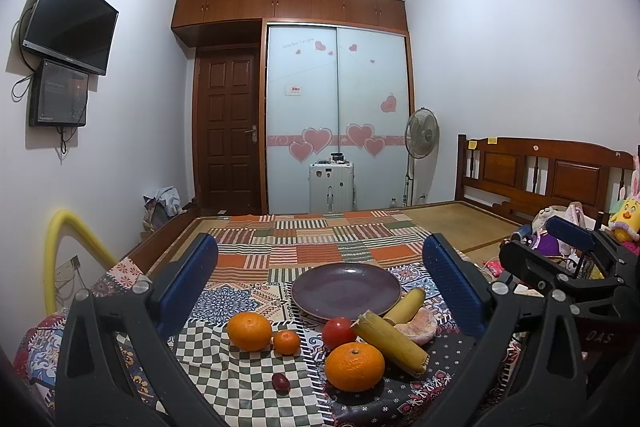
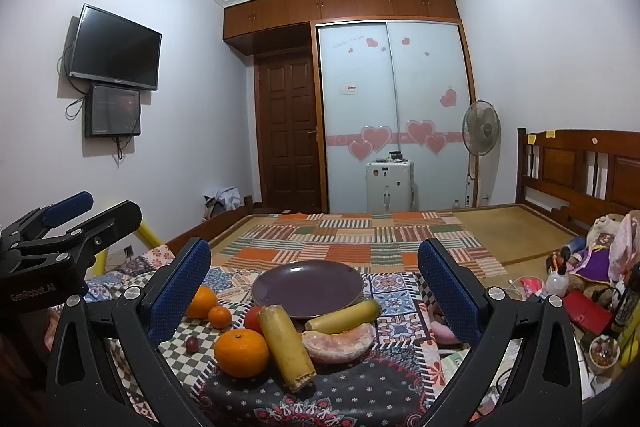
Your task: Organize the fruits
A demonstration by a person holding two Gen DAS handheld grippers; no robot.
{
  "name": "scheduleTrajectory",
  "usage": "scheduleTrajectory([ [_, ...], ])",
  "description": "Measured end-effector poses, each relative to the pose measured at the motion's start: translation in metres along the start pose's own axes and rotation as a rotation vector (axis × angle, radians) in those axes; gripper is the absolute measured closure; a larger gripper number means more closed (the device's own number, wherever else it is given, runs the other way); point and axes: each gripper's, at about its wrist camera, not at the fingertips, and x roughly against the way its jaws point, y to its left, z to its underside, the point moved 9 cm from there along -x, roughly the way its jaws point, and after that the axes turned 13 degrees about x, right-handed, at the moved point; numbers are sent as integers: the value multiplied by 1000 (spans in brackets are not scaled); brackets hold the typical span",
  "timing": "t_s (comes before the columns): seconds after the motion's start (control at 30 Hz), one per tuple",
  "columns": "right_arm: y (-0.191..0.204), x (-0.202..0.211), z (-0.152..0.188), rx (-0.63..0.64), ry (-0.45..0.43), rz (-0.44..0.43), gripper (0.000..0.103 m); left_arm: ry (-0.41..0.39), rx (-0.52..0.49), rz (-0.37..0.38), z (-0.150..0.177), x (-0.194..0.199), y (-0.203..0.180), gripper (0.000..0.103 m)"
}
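An empty purple plate lies on the patterned cloth. In front of it lie two large oranges, a small orange, a red tomato, two yellow cane pieces, a peeled pink citrus segment and a dark red grape. My left gripper is open and empty, held back from the fruit. My right gripper is open too, facing the near orange, a cane piece and the segment. Each gripper shows in the other's view.
The cloth covers a bed with a wooden headboard at right. Soft toys, bottles and a red box crowd the right side. A yellow tube curves at the left edge. A suitcase and a fan stand by the wardrobe.
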Motion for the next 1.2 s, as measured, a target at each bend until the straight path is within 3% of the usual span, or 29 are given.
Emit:
scheduleTrajectory([
  [0.9, 6, -1, 0, -3, 7, -7, 0, 13, 5, 7, 8, -9, -1, 0],
  [1.2, 7, -33, 34, 11, 121, -38, 0, 91, 13, -14, 34, -31, 22, 0],
])
